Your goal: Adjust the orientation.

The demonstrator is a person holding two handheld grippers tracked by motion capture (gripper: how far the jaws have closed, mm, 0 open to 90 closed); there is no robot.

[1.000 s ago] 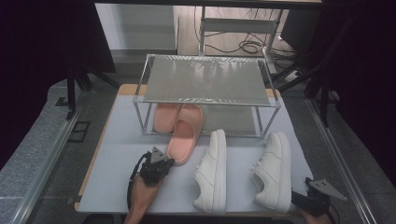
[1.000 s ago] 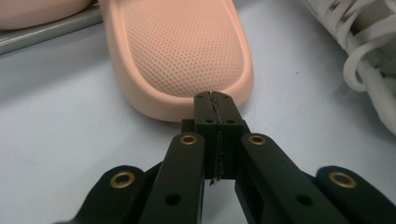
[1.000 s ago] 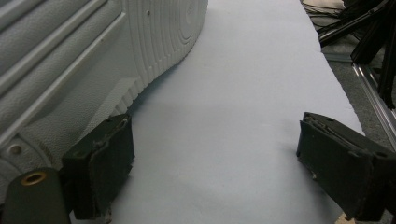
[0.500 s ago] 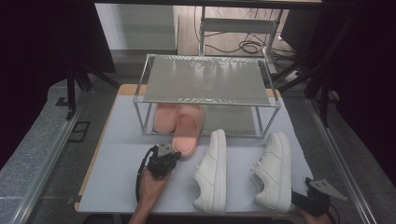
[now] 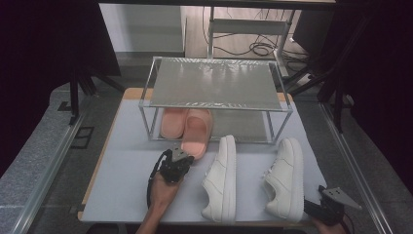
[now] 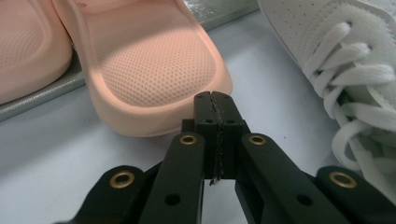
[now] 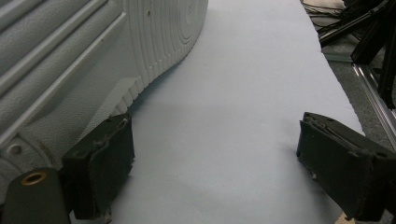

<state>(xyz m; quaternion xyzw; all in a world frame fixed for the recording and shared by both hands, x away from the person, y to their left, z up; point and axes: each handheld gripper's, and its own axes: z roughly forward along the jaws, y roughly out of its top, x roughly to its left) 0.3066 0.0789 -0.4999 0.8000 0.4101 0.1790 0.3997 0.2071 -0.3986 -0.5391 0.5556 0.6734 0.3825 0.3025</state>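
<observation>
My left gripper is shut with nothing between its jaws. Its tips sit at the near end of the right pink slipper, touching it or nearly so. That slipper lies half under the metal rack, beside the second pink slipper. Two white sneakers lie on the white table in front of the rack. My right gripper rests open at the front right corner, and its left pad is next to the right sneaker's sole.
The laces of the nearer white sneaker lie just right of my left gripper. The table's right edge runs close to my right gripper, with a metal rail beyond it. Chair legs and cables lie behind the rack.
My left gripper has moved forward and slightly right, up to the near end of the right pink slipper. The right gripper has stayed put.
</observation>
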